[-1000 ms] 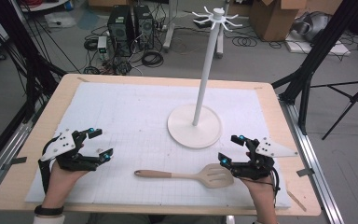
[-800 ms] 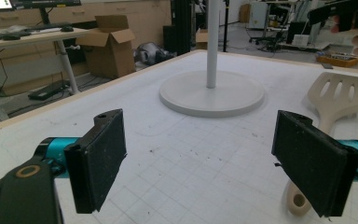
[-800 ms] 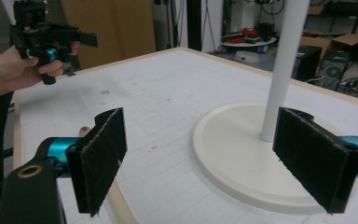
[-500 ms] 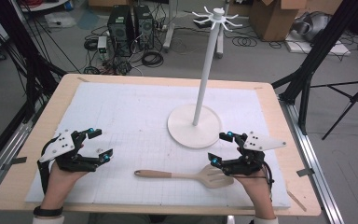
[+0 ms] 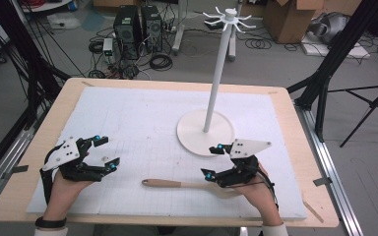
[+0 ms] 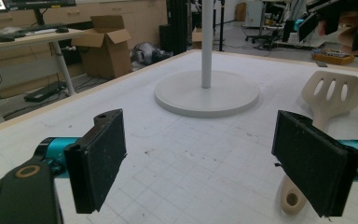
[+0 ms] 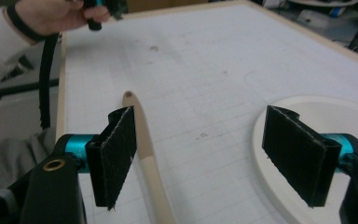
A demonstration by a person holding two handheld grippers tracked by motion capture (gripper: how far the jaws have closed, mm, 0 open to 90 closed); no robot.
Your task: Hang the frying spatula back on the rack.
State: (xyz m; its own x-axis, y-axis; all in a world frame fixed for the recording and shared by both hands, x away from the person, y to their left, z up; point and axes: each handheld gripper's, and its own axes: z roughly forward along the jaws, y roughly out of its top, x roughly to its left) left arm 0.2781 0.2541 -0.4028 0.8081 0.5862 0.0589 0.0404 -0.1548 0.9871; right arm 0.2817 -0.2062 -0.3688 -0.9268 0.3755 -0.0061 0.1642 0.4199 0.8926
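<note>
High view: right gripper [image 5: 215, 161] above spatula [image 5: 187, 185]

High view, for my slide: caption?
Two open hand-held tools flank a wooden spatula before a white hook stand.

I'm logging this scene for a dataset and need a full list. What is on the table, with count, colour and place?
Table: one, light wood rim, under everything.
Mat: one, white with a grid, covering most of the table.
Stand: one, white, round base right of centre, hooks on top.
Spatula: one, wooden, slotted head, lying flat at the near edge, handle pointing left.
Left gripper: one, black, open, near left, off the spatula.
Right gripper: one, black, open, above the spatula's head end, fingers apart.
</note>
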